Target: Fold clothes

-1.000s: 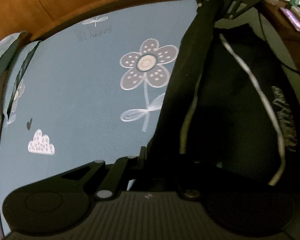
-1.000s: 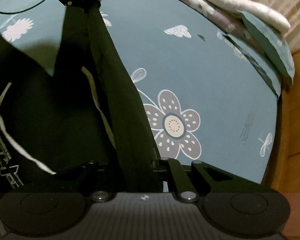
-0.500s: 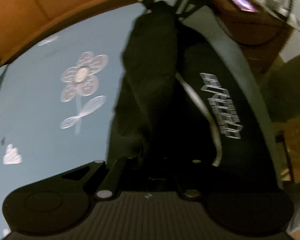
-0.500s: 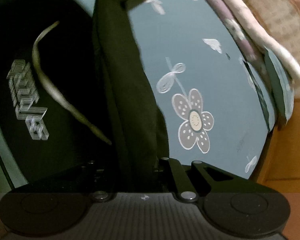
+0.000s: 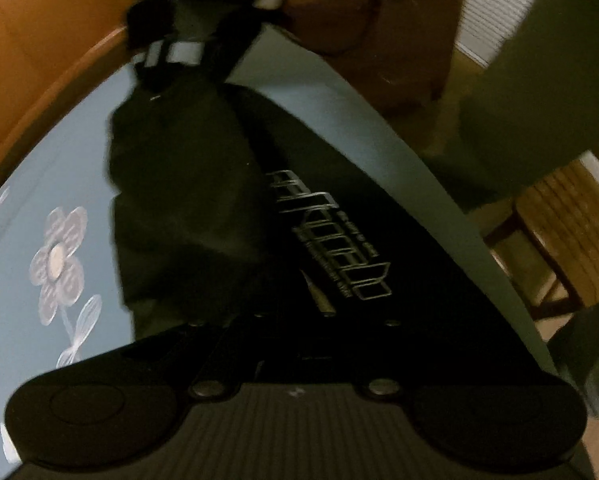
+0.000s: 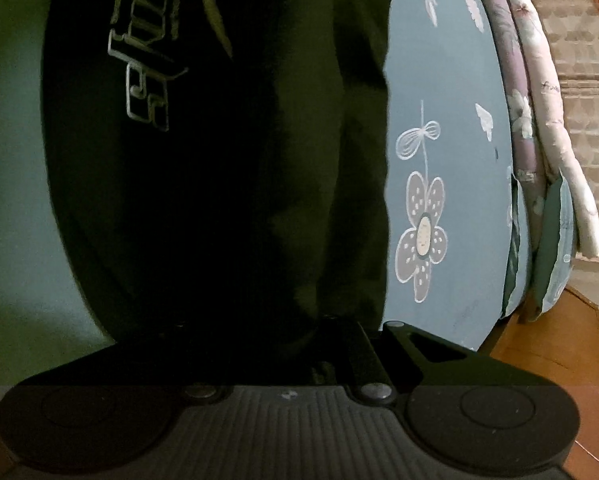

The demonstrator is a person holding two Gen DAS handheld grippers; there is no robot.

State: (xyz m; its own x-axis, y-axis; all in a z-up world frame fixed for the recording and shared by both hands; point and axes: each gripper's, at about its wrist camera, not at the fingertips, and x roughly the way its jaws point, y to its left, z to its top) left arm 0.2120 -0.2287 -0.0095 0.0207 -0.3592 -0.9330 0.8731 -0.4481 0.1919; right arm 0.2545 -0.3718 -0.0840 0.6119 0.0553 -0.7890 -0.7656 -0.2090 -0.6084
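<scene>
A black garment with pale outlined lettering lies stretched over the blue flowered bed sheet. My left gripper is shut on its near edge, with the fingers buried in dark cloth. At the far end of the cloth, the right gripper pinches the other end. In the right wrist view the same garment fills the middle, its lettering at upper left. My right gripper is shut on a fold of it.
An orange wooden bed board curves along the far side. A brown cabinet and a slatted wooden chair stand past the bed edge. Folded quilts and pillows line the sheet's right side in the right wrist view.
Both grippers have swung with the garment toward the bed's edge. The lettering has come into view, the white drawstrings have dropped out of sight, and the flower print has slid sideways.
</scene>
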